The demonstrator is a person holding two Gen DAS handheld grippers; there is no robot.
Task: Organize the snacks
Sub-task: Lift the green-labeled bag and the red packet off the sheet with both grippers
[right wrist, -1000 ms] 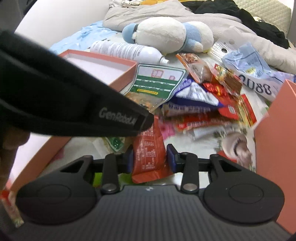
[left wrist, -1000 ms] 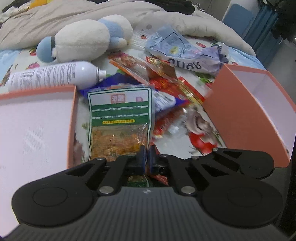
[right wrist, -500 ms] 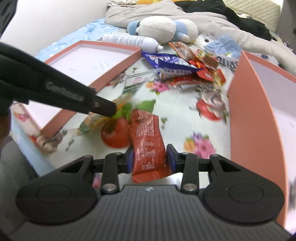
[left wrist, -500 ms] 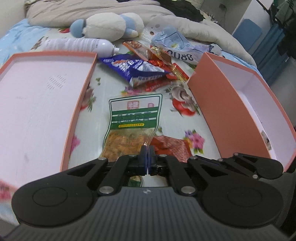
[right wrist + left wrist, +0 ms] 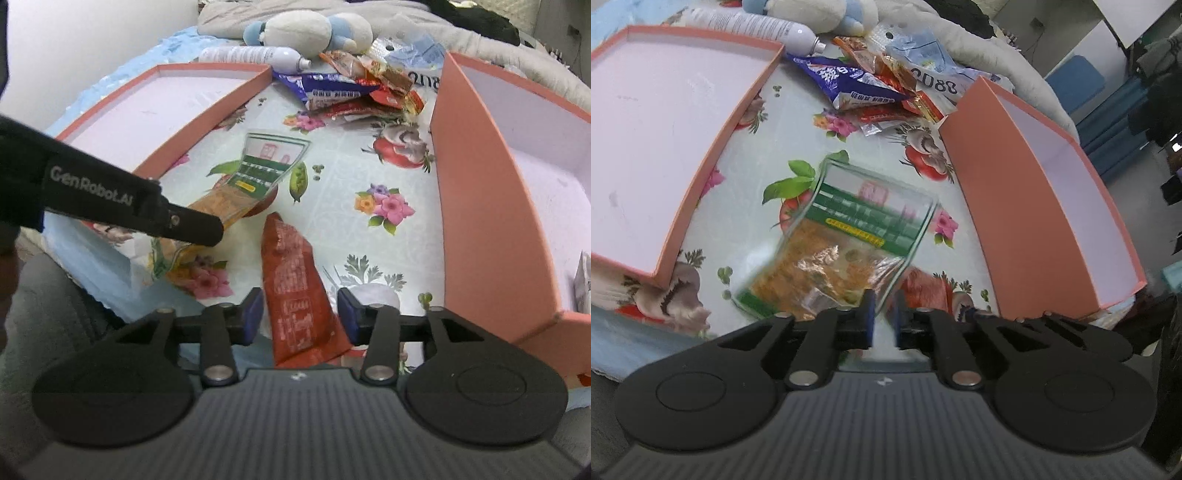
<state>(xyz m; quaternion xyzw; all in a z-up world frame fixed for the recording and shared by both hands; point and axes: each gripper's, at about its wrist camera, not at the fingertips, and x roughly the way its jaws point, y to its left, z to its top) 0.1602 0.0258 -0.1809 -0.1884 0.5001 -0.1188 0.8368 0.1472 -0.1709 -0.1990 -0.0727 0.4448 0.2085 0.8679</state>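
Right now both snacks hang over the flowered bed between two boxes. Left tool (image 5: 883,308), fingers narrowly parted, looks to be letting the green packet (image 5: 849,240) go; right tool (image 5: 300,312), wider, no longer pinches the red packet (image 5: 295,288). Next, I'd guess, each needs boxing.
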